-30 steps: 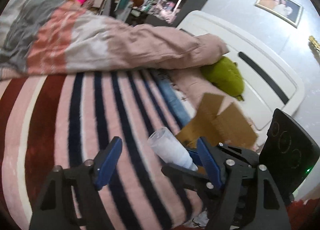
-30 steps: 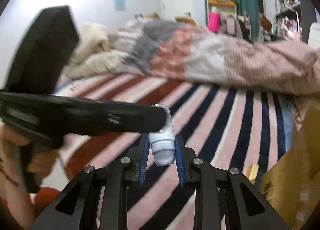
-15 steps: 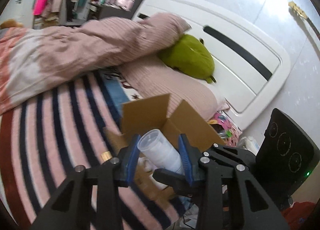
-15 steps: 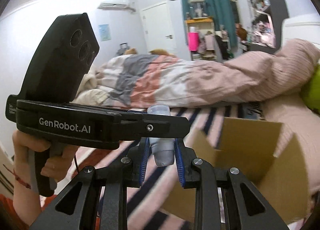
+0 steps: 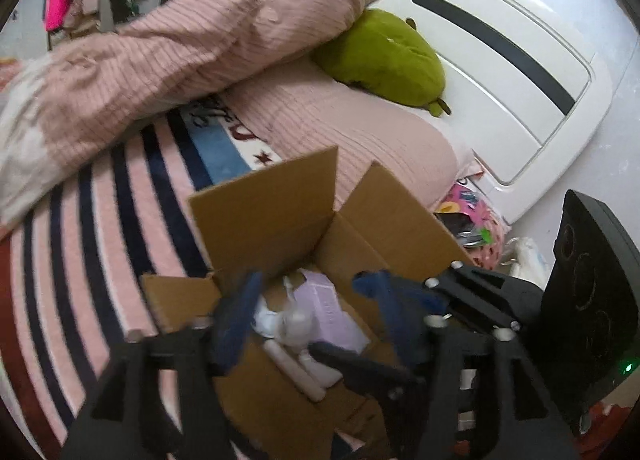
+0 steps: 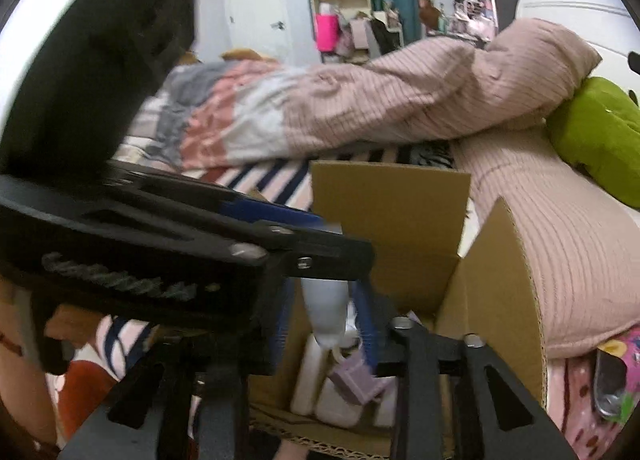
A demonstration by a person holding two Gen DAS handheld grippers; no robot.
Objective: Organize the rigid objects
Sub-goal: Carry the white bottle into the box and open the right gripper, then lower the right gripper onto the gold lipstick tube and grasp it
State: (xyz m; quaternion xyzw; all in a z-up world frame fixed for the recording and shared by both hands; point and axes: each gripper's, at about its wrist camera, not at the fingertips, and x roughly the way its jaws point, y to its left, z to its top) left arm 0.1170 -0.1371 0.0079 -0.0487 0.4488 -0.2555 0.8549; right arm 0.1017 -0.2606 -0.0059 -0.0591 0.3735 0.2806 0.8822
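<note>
An open cardboard box [image 5: 272, 215] [image 6: 416, 215] stands on the striped bed. It holds white bottles [image 6: 306, 376] and a lilac carton [image 5: 332, 312] [image 6: 354, 380]. My left gripper [image 5: 308, 312] hovers over the box, jaws apart and empty. My right gripper [image 6: 326, 320] is also spread over the box. A white bottle [image 6: 326, 308] [image 5: 298, 320] hangs between its blue pads, blurred, touching neither one clearly. The left gripper's body crosses the right wrist view.
A pink ribbed duvet [image 5: 180, 51] and a green plush [image 5: 384, 55] lie behind the box. A pink pillow [image 6: 568, 236] flanks the box's right side. The white headboard [image 5: 500, 59] is beyond. Clutter [image 5: 472, 219] lies at the bed edge.
Both grippers moved down over the box and opened. The white bottle they both held has slipped from the left gripper's pads and is dropping toward the box.
</note>
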